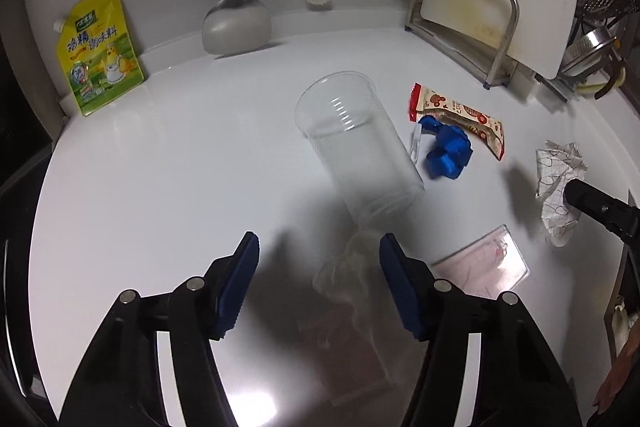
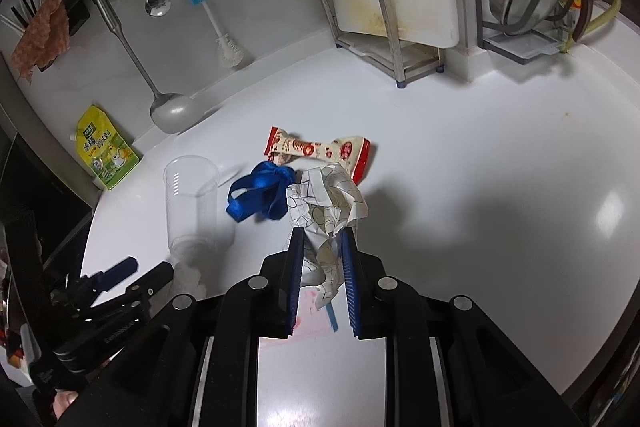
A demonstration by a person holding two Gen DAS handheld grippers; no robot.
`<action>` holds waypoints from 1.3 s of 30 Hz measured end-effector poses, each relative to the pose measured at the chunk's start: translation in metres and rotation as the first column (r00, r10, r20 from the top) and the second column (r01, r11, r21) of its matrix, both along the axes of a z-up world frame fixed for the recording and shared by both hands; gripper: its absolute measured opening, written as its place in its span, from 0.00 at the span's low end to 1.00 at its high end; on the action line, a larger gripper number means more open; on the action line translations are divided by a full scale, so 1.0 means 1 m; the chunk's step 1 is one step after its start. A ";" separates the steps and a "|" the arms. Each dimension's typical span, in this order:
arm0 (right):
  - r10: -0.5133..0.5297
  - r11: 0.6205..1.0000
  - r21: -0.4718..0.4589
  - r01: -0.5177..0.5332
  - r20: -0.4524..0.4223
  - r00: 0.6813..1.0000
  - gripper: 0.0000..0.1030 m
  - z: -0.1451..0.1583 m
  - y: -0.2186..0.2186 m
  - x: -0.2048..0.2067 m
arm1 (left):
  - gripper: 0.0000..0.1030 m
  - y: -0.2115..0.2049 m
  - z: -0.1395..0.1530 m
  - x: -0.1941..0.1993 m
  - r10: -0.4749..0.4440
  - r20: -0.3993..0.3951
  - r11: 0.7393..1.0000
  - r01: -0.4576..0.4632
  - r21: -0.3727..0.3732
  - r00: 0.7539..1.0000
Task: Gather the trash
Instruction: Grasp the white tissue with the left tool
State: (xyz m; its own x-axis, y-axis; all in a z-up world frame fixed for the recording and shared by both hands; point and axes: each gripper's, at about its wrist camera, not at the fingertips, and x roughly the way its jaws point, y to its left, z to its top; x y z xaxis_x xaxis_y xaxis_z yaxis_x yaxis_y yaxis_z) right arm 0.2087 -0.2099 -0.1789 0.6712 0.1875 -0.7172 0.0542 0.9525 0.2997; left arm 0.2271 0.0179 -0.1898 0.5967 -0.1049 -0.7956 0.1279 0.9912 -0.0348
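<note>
My right tongs (image 2: 322,233) are squeezed narrow on a crumpled paper with thin line drawings (image 2: 328,211), and the paper sticks out past the tips, so I think it is held tight enough to carry. My left tongs (image 1: 316,243) are partly open with nothing pinched. A clear plastic cup (image 1: 352,143) stands just ahead of them. I think its bottom end is close to their tips, but it looks blurry there and I cannot tell if they touch it. I think the cup is there to hold the trash, so I want my left tongs around it to keep it from falling. Past the right tongs, near the paper, lie a blue ribbon (image 2: 260,195) and a red and white snack wrapper (image 2: 320,151), waiting on the white counter (image 2: 500,187). A flat clear plastic packet (image 1: 486,267) lies to the right of my left tongs.
</note>
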 end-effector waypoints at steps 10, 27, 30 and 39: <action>-0.004 1.000 0.019 0.004 -0.015 1.000 0.18 -0.006 0.007 -0.029 | 0.35 0.015 0.008 -0.029 -0.003 0.006 0.999 0.003 -0.041 1.000; -0.027 0.998 0.051 0.029 -0.029 0.999 0.18 -0.010 0.006 -0.067 | 0.73 0.011 0.027 -0.049 -0.021 0.044 0.998 0.024 -0.065 0.999; -0.041 0.997 0.062 0.042 -0.029 0.999 0.18 -0.011 0.003 -0.074 | 0.74 0.001 0.018 -0.047 -0.029 0.028 0.999 0.030 -0.028 0.999; -0.073 0.994 0.078 0.076 -0.039 0.997 0.18 -0.016 -0.008 -0.088 | 0.25 -0.017 -0.001 -0.050 -0.083 -0.030 0.996 0.083 0.018 0.996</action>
State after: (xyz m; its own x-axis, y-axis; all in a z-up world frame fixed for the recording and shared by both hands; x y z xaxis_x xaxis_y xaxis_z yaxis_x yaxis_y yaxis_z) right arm 0.1206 -0.2178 -0.1953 0.6591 0.1954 -0.7262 0.1365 0.9185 0.3710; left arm 0.1773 0.0010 -0.1908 0.5629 -0.1373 -0.8151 0.2089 0.9777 -0.0204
